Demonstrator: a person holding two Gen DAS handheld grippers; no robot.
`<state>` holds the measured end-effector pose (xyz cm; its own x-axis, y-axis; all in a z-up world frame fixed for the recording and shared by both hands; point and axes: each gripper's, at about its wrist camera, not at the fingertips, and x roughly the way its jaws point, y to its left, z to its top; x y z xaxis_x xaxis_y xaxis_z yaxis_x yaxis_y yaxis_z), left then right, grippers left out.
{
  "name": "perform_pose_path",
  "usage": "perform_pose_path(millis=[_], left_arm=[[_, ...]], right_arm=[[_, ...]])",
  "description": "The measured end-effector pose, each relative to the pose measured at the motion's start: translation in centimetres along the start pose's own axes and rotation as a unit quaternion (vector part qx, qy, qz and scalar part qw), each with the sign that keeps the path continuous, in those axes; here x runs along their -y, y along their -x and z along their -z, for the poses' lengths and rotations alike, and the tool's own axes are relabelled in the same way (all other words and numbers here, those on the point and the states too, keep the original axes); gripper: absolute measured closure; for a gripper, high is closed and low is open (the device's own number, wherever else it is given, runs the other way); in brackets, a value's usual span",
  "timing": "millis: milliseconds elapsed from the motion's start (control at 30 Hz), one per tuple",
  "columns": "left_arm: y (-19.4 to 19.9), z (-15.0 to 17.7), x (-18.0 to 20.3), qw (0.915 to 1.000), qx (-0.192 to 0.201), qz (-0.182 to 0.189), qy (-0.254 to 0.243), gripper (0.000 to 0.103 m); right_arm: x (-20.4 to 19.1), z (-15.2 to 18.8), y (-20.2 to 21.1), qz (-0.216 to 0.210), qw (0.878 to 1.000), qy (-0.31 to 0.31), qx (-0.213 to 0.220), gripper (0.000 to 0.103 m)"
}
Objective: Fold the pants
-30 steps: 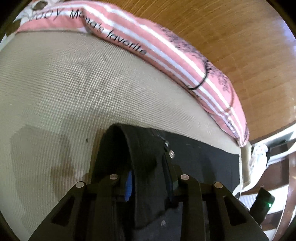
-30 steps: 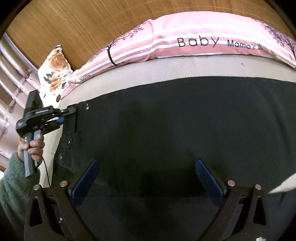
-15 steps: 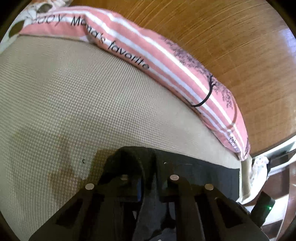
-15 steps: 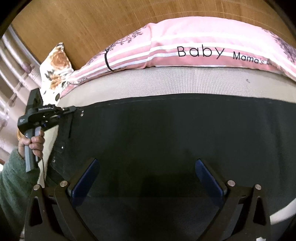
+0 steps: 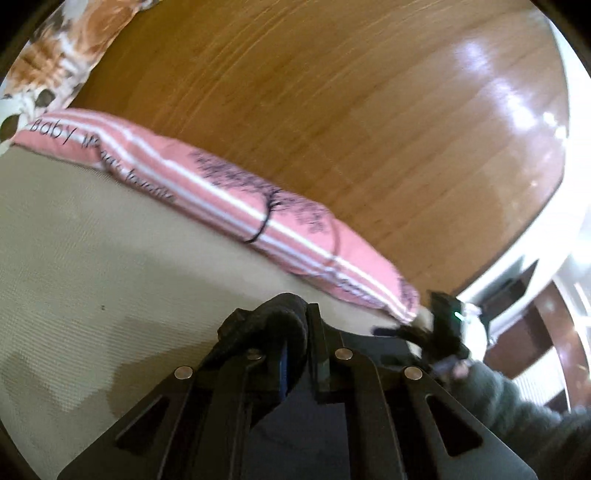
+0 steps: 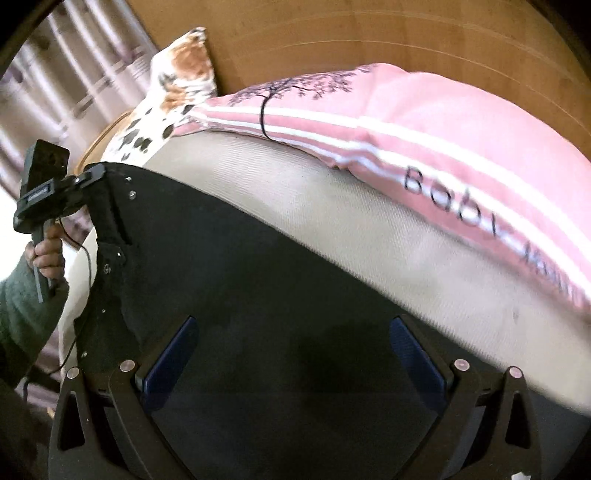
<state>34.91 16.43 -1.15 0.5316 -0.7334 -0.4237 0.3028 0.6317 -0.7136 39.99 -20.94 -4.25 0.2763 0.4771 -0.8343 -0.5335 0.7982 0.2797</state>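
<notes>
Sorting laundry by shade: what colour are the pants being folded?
Black; the pants show best in the right wrist view.

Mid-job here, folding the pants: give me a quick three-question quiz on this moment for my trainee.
1. True or false: the left tool is shut on the waistband corner of the black pants.
2. Multiple choice: the right tool is A) shut on the pants, B) open with the pants between its fingers, C) gripping the pillow.
3. Fill in: past the pants, along the wooden headboard, lies a long pink striped ______ printed "Baby".

Key: 1 true; 2 B; 3 pillow.
</notes>
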Motion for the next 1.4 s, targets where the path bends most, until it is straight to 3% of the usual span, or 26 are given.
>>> perform_pose_path(millis=[167, 333, 533, 600, 800, 900, 1100, 1400], left_arm=[[1.0, 0.0, 1.4, 0.9995, 0.012, 0.028, -0.004, 0.095], [1.9, -0.3, 1.7, 0.9991, 0.021, 0.037, -0.004, 0.095], [2.3, -0.3, 0.9, 0.9996, 0.025, 0.014, 0.008, 0.095], [2.0, -0.4, 0.6, 0.9997, 0.022, 0.004, 0.009, 0.095], [0.4, -0.6, -0.6, 0.9992, 0.016, -0.034, 0.015, 0.095], [-0.3, -0.6, -0.7, 0.9974, 0.013, -0.071, 0.001, 0.095], [-0.9, -0.2, 0.7, 0.992, 0.013, -0.115, -0.052, 0.095], [3.6, 1.4, 4.0, 0.9921, 0.013, -0.08, -0.096, 0.094]], right_arm=[[1.3, -2.3, -1.8, -0.045, 0.997, 0.04, -0.042, 0.001], [1.7, -3.2, -4.2, -0.075, 0.989, 0.092, -0.085, 0.009], [3.4, -2.3, -5.0, -0.094, 0.984, 0.096, -0.119, 0.03], [4.2, -1.3, -4.8, -0.093, 0.984, 0.089, -0.125, 0.047], [5.5, 0.4, -3.5, -0.043, 0.991, 0.068, -0.109, 0.079], [4.7, 1.1, -2.7, 0.002, 0.994, 0.068, -0.087, 0.089], [1.4, 2.9, 0.3, 0.127, 0.989, 0.063, -0.031, 0.094], [-3.4, 7.0, 7.4, 0.184, 0.982, 0.008, 0.043, 0.095]])
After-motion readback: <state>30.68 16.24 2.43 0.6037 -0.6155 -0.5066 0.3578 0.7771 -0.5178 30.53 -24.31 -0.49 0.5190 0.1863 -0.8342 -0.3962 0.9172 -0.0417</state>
